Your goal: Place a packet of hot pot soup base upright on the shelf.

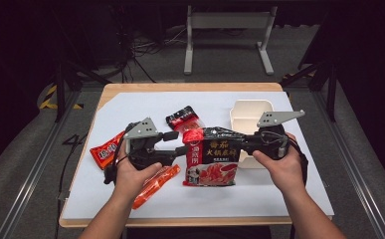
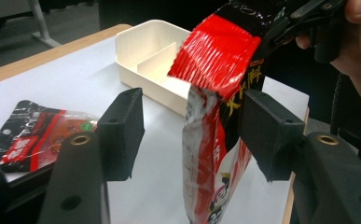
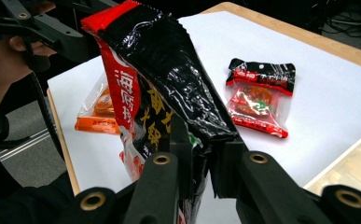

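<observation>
A large black and red sauce packet point(image 1: 211, 157) hangs upright over the middle of the white sheet. My right gripper point(image 1: 243, 144) is shut on its right upper edge; in the right gripper view the jaws pinch the black foil point(image 3: 164, 70). My left gripper point(image 1: 180, 143) stands open at the packet's left upper corner. In the left gripper view the packet point(image 2: 215, 154) hangs between the two pads, close against the right one and well clear of the left pad point(image 2: 122, 135).
A cream two-compartment box point(image 1: 252, 117) sits at the back right, just behind the right hand. A small black and red packet point(image 1: 185, 118) lies behind the left gripper. Two orange packets lie at the left point(image 1: 106, 149) and front left point(image 1: 155, 185).
</observation>
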`<state>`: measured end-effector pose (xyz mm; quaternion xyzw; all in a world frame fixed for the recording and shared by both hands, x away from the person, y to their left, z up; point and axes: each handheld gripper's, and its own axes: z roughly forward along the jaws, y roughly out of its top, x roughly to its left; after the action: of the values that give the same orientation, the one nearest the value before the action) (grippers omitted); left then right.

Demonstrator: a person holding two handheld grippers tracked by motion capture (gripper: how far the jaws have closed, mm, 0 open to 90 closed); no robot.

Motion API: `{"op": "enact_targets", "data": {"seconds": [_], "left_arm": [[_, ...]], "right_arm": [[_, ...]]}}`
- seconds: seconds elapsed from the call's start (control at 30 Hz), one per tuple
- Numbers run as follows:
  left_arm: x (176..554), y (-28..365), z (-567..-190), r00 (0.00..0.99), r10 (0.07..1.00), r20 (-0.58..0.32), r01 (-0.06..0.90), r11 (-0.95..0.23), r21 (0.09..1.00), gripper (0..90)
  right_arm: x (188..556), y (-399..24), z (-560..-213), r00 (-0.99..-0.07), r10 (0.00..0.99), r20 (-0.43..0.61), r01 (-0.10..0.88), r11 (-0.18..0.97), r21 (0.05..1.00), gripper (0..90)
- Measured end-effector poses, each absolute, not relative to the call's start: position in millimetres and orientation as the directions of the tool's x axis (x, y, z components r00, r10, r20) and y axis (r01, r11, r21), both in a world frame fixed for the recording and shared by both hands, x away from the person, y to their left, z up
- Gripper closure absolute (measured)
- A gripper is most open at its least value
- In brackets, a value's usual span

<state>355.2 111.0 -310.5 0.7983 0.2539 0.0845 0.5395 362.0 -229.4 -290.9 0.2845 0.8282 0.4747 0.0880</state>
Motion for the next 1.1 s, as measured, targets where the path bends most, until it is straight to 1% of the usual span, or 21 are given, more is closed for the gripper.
{"op": "enact_targets", "data": {"seconds": [0.5,0.8,1.1], "left_arm": [[360,141,-309,0.819,0.552,-0.155,0.349,-0.266,0.899,32.7],[364,153,-309,0.795,0.585,-0.164,0.363,-0.24,0.901,31.4],[368,165,-310,0.761,0.626,-0.17,0.378,-0.214,0.901,31.7]], "right_arm": [[373,-234,-260,-0.816,0.572,0.084,0.354,0.38,0.855,81.7],[387,-240,-246,-0.799,0.597,0.071,0.353,0.37,0.86,81.6],[398,-251,-231,-0.785,0.619,0.03,0.32,0.363,0.875,81.5]]}}
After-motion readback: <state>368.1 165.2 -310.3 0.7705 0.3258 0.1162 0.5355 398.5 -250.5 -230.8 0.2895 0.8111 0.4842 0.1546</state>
